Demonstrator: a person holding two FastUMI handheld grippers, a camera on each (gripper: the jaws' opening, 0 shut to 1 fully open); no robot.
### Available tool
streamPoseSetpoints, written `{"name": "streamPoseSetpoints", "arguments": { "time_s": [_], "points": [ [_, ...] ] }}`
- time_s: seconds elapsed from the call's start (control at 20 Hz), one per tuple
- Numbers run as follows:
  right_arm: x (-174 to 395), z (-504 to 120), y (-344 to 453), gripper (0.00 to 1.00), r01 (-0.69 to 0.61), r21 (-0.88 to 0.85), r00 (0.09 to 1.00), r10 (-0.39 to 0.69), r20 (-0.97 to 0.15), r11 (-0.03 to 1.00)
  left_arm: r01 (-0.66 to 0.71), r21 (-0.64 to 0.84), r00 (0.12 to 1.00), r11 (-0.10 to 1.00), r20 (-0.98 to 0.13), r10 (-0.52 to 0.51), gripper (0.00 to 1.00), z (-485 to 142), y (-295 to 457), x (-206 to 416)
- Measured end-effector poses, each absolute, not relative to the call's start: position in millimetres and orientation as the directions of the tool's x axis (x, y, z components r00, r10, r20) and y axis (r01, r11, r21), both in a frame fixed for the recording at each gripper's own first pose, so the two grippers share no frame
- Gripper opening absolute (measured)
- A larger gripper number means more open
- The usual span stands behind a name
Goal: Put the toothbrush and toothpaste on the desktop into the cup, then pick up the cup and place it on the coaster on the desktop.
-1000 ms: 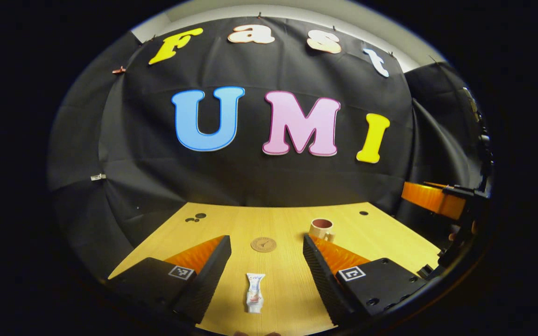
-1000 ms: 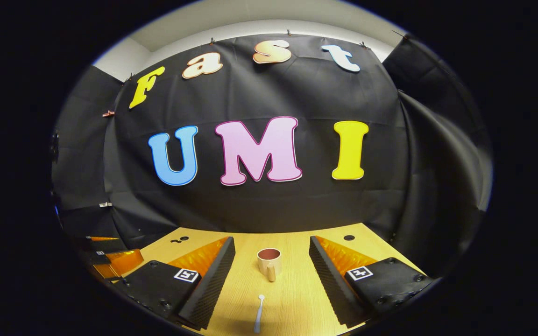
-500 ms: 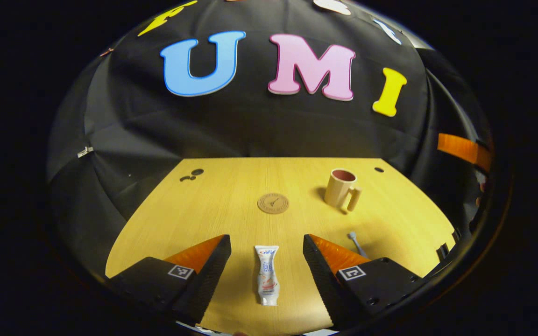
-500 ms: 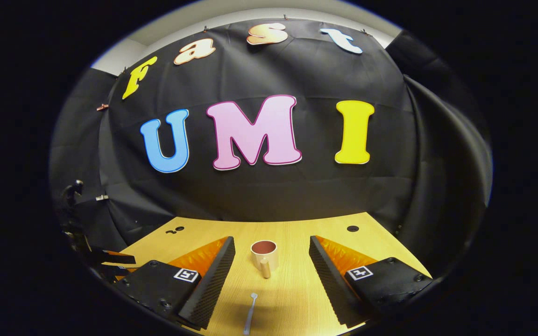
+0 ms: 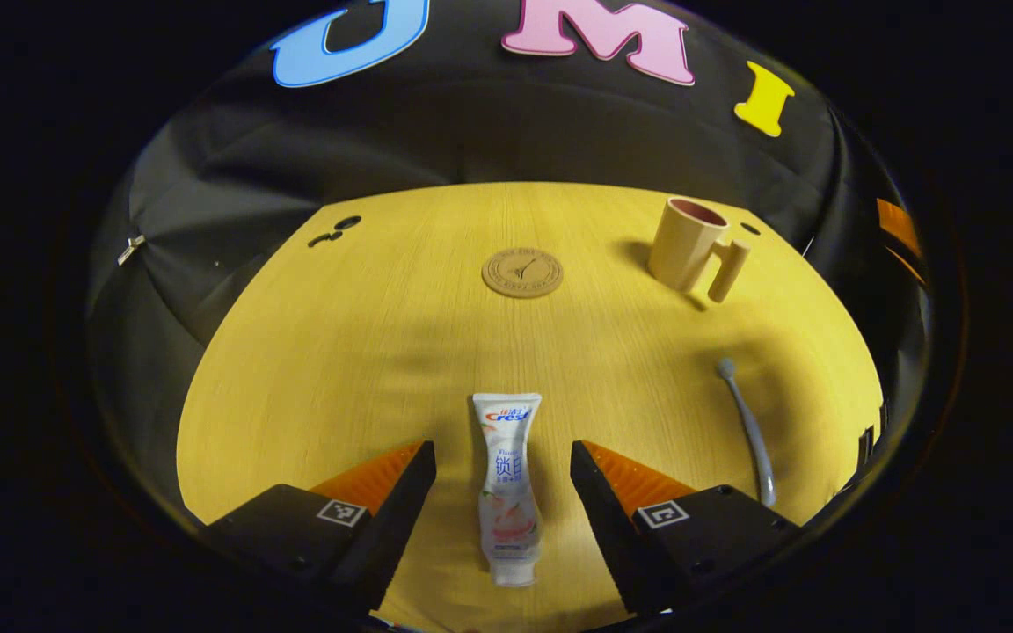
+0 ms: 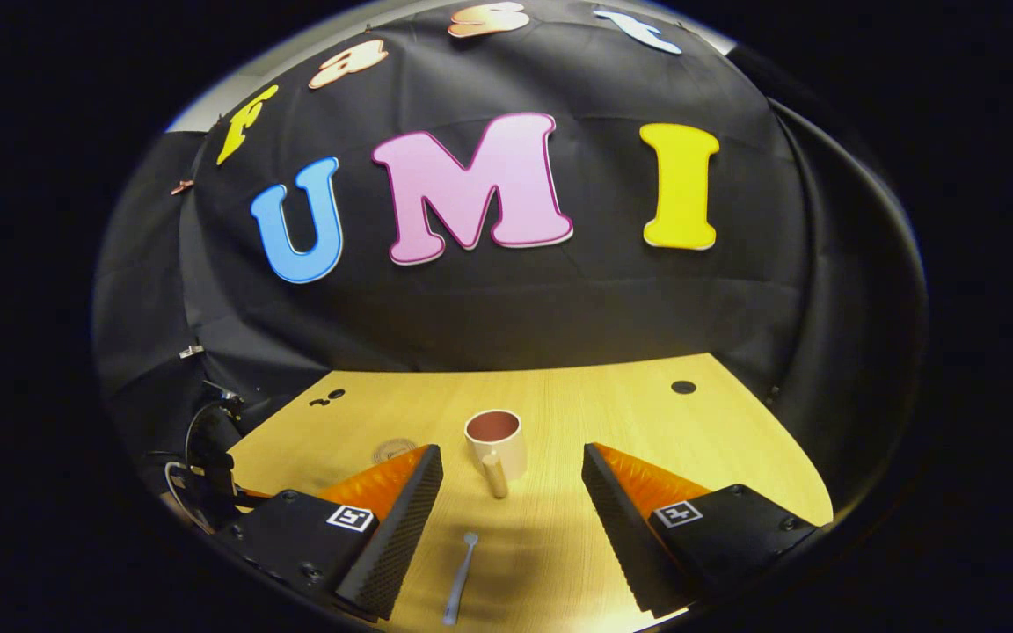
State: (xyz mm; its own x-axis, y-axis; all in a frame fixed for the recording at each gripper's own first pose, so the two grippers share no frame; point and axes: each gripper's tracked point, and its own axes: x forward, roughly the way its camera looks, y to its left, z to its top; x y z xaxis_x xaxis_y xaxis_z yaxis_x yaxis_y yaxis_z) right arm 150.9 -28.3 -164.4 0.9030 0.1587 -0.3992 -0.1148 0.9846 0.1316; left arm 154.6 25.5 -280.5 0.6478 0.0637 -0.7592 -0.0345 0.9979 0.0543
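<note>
Right tool (image 6: 511, 527) wide apart — toothbrush (image 6: 459, 576) lies flat between, cup (image 6: 496, 442) upright beyond.

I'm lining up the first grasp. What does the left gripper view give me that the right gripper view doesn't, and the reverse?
Left gripper view's own: the toothpaste lying flat between the open fingers of the left tool, and the whole coaster.
Right gripper view's own: the open right tool aimed at the cup, and dark hardware with cables at the table's left edge.
Shared: the upright, empty cup, the toothbrush lying on the table, and the coaster, partly hidden in the right gripper view.
</note>
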Motion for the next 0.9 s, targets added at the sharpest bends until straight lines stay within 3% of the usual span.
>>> {"name": "streamPoseSetpoints", "arguments": {
  "time_s": [0.25,0.4,0.55,0.6,0.65,0.7,0.75,0.8,0.9],
  "points": [
    [143,-210,-27,0.98,-0.089,0.149,0.841,0.154,-0.518,0.985,-0.054,0.052,0.571,0.997,-0.818,0.073,0.87,-307,29,155],
    [135,-233,-19,0.98,-0.091,0.157,0.796,0.167,-0.581,0.983,-0.033,0.031,0.571,0.999,-0.82,0.044,0.82,-310,28,155],
    [126,-247,-9,0.98,-0.095,0.172,0.761,0.183,-0.623,0.981,-0.021,0.035,0.563,0.999,-0.825,0.041,0.7,-312,28,155],
    [123,-253,-3,0.98,-0.098,0.174,0.746,0.188,-0.638,0.98,-0.016,0.032,0.567,0.999,-0.823,0.035,0.55,-310,27,157],
    [121,-260,2,0.99,-0.101,0.169,0.731,0.188,-0.656,0.98,-0.016,0.039,0.565,0.999,-0.824,0.041,0.53,-312,26,159],
    [117,-266,7,0.98,-0.105,0.168,0.714,0.192,-0.673,0.98,-0.01,0.039,0.566,0.999,-0.823,0.038,0.39,-311,24,158],
    [114,-272,13,0.98,-0.111,0.17,0.696,0.199,-0.69,0.979,-0.001,0.04,0.567,0.999,-0.823,0.034,0.43,-312,25,157],
    [109,-278,18,0.98,-0.114,0.165,0.675,0.199,-0.711,0.98,0.002,0.039,0.57,0.999,-0.821,0.031,0.33,-310,26,159],
    [102,-295,24,0.98,-0.123,0.153,0.636,0.196,-0.746,0.981,-0.001,0.033,0.577,0.999,-0.816,0.028,0.25,-309,25,160]
  ]
}}
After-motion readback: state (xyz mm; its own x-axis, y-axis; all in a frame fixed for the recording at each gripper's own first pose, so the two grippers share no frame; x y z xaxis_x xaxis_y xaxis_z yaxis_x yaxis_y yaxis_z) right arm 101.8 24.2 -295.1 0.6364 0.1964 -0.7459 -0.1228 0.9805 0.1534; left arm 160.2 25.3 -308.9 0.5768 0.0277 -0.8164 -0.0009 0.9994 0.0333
